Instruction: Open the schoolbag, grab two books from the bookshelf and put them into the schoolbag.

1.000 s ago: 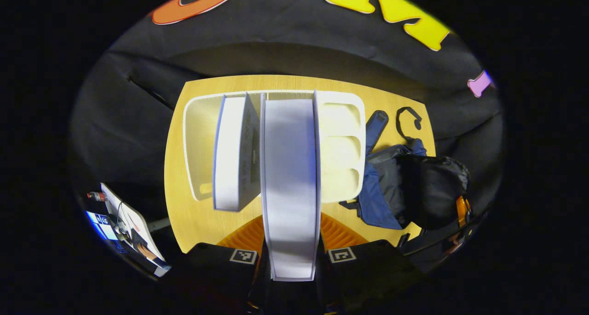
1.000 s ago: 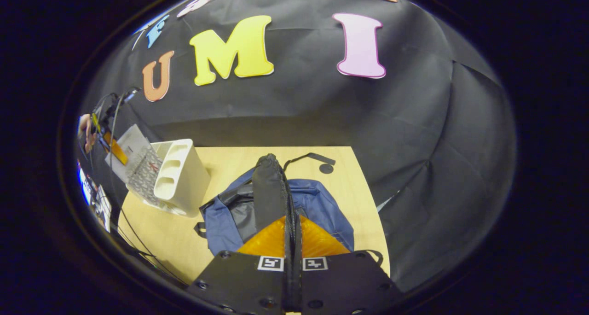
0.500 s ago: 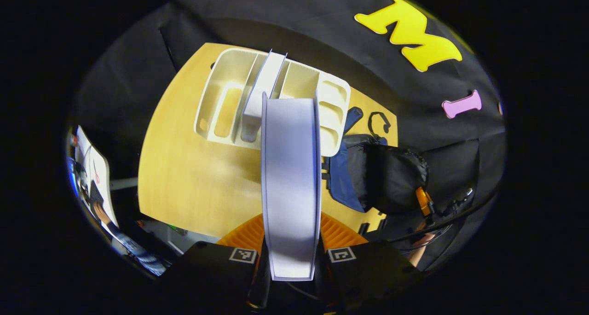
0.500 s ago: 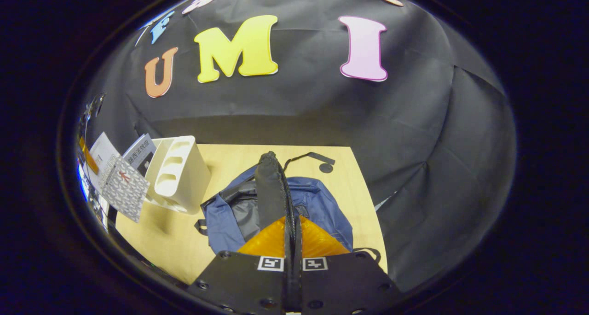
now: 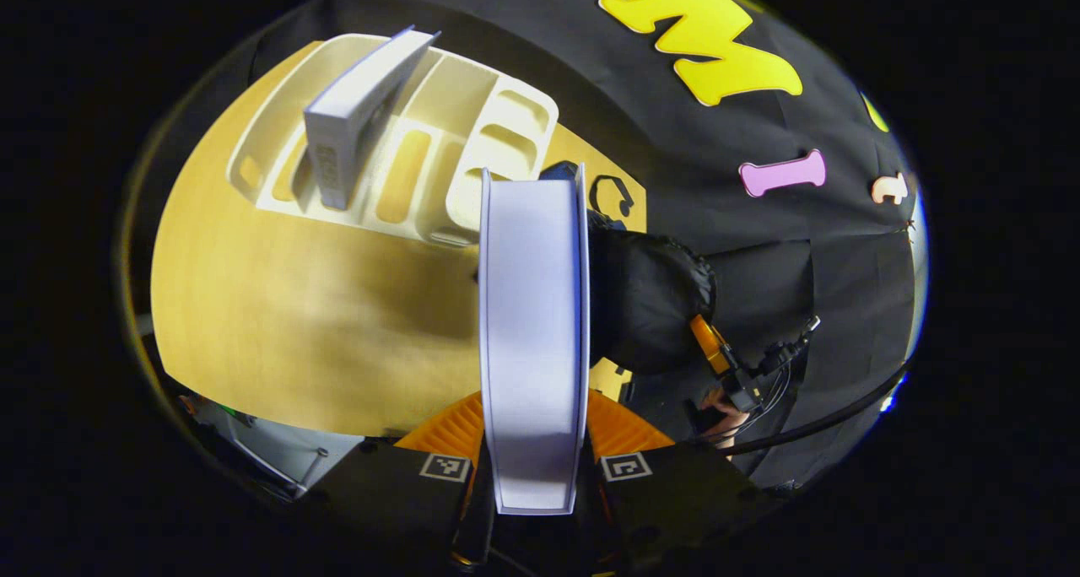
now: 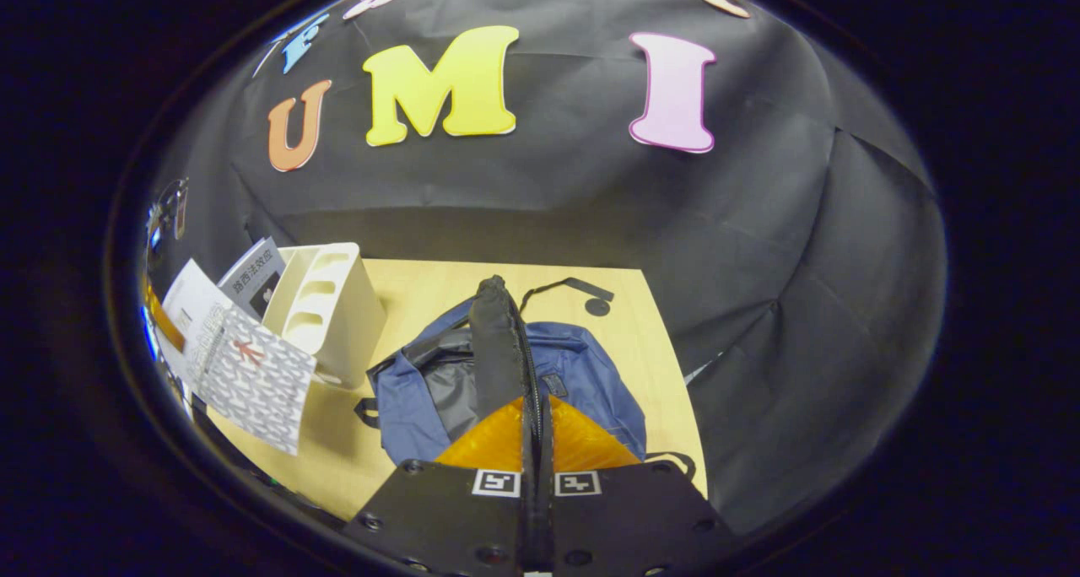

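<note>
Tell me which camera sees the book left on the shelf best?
The left gripper view: the book stands large in the white bookshelf, its page edges and spine plain. In the right gripper view the same book is small, peeking from behind the shelf's side.

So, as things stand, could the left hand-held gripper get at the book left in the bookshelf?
Probably not yet. The left hand-held gripper is already shut on a book, so its jaws are taken. The path itself looks free: the other book leans in the white bookshelf with bare table before it.
</note>
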Available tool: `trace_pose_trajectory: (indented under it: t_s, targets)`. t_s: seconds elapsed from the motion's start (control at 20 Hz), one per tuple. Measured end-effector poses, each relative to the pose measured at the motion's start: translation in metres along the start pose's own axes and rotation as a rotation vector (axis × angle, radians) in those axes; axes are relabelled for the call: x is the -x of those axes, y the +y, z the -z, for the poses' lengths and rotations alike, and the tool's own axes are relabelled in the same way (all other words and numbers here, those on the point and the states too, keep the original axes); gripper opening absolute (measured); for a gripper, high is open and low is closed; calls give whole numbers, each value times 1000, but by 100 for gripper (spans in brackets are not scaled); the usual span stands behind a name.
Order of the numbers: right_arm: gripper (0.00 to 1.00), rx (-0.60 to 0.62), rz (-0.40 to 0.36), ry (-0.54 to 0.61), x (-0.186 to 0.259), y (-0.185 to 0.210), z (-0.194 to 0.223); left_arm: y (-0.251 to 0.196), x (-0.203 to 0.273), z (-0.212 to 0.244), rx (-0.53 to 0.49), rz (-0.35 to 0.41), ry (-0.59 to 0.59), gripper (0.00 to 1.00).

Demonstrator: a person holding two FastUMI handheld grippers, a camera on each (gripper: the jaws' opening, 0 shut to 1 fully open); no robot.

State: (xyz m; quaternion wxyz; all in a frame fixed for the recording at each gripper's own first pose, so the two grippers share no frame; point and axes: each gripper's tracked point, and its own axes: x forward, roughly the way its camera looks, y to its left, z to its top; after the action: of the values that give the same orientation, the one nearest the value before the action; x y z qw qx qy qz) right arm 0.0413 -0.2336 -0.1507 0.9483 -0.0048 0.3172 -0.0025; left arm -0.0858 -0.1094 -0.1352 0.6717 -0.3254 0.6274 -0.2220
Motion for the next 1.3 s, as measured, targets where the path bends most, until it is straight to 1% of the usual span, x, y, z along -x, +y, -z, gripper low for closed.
trace_pose_trajectory:
  t_s: [0.1, 0.15, 0.2, 0.35, 0.4, 0.45, 0.5, 0.55, 0.65, 0.85, 1.0, 1.3]
  targets:
    - [0, -23, 0, 1, 1, 0, 0, -12, -22, -1, -7, 56, -8, 42]
    - [3, -31, 1, 1, 1, -1, 0, -19, -35, -4, -14, 88, -19, 42]
    - [0, -36, 2, 3, 1, -2, 0, -25, -48, -7, -20, 118, -33, 42]
    - [0, -43, 5, 6, 3, -5, 0, -46, -87, -16, -36, 208, -77, 42]
    - [0, -48, 8, 5, 3, -6, -1, -52, -101, -19, -45, 241, -92, 46]
    - [0, -64, 8, 0, 2, -6, -3, -57, -115, -22, -64, 261, -111, 46]
    - [3, -85, 9, -1, 2, -6, -4, -58, -131, -22, -89, 271, -122, 42]
    - [0, -103, 10, -3, 1, -7, -4, -59, -145, -21, -101, 278, -127, 42]
    - [0, -108, 15, -4, 0, -8, -5, -59, -168, -15, -94, 287, -106, 42]
    - [0, -90, 20, -13, 1, -11, -15, -44, -219, -9, -71, 255, -96, 42]
    - [0, -92, 14, -13, 3, -11, -20, -52, -247, -11, -44, 311, -108, 42]
    - [0, -115, 5, -12, 1, -5, -28, -70, -305, -20, -1, 382, -133, 41]
